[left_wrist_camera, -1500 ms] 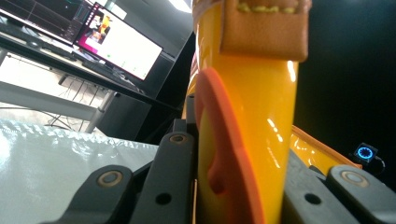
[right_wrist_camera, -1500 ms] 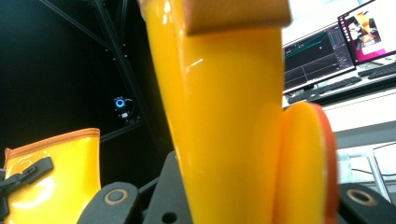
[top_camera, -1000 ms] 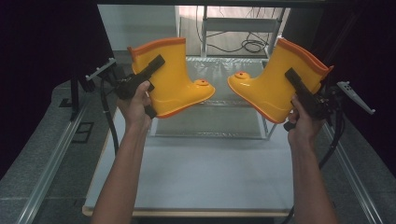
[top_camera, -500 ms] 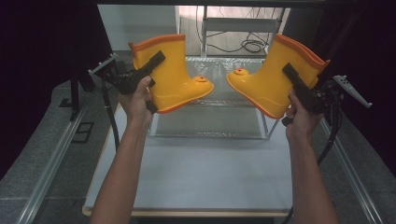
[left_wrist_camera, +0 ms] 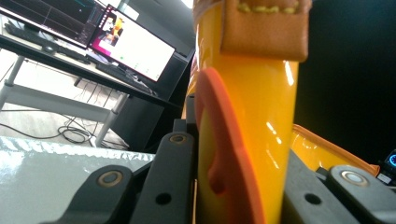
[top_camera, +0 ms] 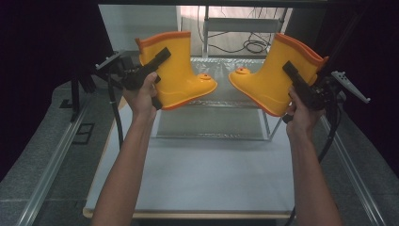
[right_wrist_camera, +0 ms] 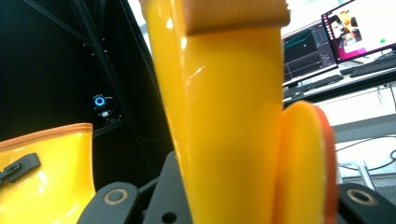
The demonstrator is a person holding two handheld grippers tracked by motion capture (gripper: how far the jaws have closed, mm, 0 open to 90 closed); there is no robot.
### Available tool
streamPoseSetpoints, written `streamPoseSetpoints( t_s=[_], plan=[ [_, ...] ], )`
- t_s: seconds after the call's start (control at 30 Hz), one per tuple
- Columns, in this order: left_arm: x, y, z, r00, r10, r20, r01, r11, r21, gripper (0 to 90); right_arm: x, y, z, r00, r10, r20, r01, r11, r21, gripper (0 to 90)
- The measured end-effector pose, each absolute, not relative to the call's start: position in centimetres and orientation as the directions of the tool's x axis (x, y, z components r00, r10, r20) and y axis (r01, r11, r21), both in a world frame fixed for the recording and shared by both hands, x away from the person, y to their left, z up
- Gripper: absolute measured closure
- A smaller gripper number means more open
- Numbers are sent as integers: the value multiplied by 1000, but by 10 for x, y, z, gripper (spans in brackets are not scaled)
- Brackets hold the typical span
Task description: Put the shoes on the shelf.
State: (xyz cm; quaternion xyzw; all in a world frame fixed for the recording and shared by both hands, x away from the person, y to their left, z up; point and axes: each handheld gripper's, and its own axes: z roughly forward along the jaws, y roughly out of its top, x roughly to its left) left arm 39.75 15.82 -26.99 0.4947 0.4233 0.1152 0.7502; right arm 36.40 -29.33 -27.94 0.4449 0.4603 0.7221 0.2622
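Dark room w/ a white table (top_camera: 202,169) in front. The left gripper (top_camera: 141,75) has its jaws pinching the left boot (top_camera: 176,68) at the shaft, held above the table. The right gripper (top_camera: 306,92) pinches the right boot (top_camera: 273,77) the same way, toes facing each other, apart.

Bare forearms; black grippers, black cables, seemingly brass-ringed screws.
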Motion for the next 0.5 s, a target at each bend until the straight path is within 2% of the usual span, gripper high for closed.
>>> streamPoseSetpoints(
  t_s=[0.5],
  plan=[
    [428,154,-265,597,592,-541,230,520,822,832,394,-289,-278,-434,813,388,10,-427,904,840]
  ],
)
